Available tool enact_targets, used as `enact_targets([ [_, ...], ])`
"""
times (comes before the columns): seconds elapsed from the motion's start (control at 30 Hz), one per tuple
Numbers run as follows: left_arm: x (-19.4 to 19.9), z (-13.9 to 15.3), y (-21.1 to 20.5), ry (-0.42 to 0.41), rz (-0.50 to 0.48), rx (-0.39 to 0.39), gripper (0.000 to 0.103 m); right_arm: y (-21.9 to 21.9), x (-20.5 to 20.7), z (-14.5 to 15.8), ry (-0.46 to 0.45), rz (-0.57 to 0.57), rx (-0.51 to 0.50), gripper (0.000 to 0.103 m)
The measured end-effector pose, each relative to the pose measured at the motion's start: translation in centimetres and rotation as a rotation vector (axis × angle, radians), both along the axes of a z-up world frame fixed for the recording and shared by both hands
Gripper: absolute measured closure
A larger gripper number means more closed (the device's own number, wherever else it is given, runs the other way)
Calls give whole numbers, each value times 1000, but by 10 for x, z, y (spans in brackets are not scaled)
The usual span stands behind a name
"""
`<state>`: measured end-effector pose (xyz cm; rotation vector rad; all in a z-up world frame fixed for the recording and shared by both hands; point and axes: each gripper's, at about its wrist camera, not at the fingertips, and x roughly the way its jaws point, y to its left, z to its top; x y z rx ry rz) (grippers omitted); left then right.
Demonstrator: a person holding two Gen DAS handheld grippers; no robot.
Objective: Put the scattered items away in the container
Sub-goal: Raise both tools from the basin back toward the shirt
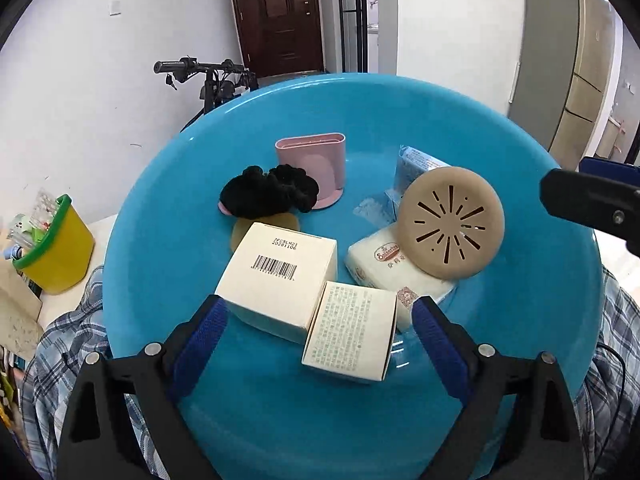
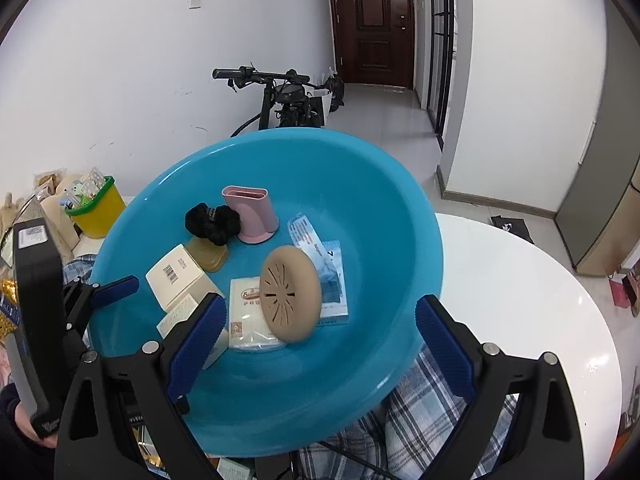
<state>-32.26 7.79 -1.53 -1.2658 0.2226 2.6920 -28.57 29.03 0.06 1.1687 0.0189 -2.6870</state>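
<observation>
A big blue basin fills the left wrist view. Over its near side my left gripper stands open. A small cream box with printed text lies between the fingers, and neither pad touches it. Behind it lie a larger cream box with a barcode, a tissue pack, a tan slotted disc, a black scrunchie, a pink holder and a blue packet. My right gripper hangs open above the basin, gripping nothing.
A yellow bin with a green rim stands to the left. The basin sits on plaid cloth on a round white table. A scooter stands by the far wall. A black finger of the right gripper shows at the right edge.
</observation>
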Motion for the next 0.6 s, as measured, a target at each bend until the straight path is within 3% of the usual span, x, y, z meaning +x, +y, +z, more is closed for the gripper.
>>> enact_targets([
  [0.27, -15, -1, 8, -123, 9, -62, 7, -1, 16, 5, 34, 0, 18, 8],
  [0.43, 4, 24, 7, 50, -6, -45, 7, 0, 27, 7, 88, 11, -34, 8],
  [0.6, 22, 48, -11, 109, -19, 58, 7, 4, 39, 9, 97, 10, -76, 8],
])
